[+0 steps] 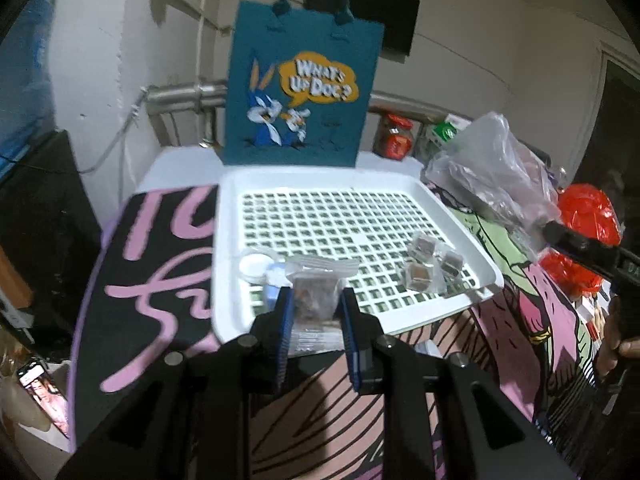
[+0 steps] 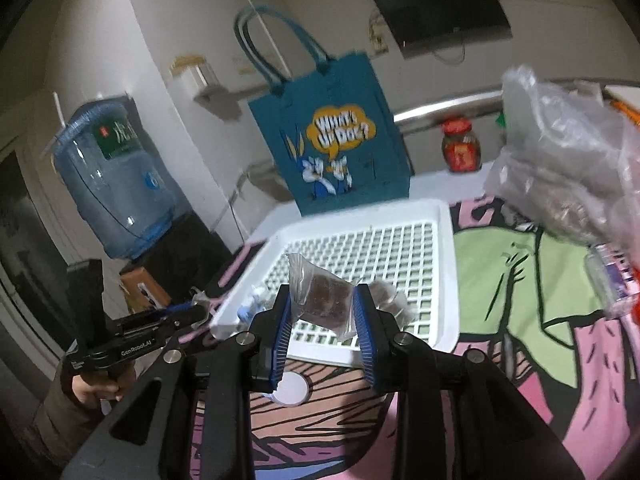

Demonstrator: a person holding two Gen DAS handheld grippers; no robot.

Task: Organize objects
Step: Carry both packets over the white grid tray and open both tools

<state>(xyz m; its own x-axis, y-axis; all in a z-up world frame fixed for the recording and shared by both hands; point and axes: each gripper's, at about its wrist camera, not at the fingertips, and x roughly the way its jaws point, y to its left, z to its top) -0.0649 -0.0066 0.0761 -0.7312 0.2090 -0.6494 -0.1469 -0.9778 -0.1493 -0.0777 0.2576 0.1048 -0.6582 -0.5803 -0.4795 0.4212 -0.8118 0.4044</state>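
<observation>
I see a large blue plastic water jug [image 2: 116,184] on a dark stand at far left, a black flat screen [image 2: 440,8] mounted on the white wall, a red-lidded glass jar [image 2: 461,145] behind the worktop, and a lit phone [image 1: 42,394].

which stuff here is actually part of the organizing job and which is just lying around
In the job:
left gripper, shut on a clear packet
right gripper, shut on a brown snack packet
white tray
wrapped cubes
teal bag

Lying about:
red-lidded jar
water jug
wall screen
</observation>
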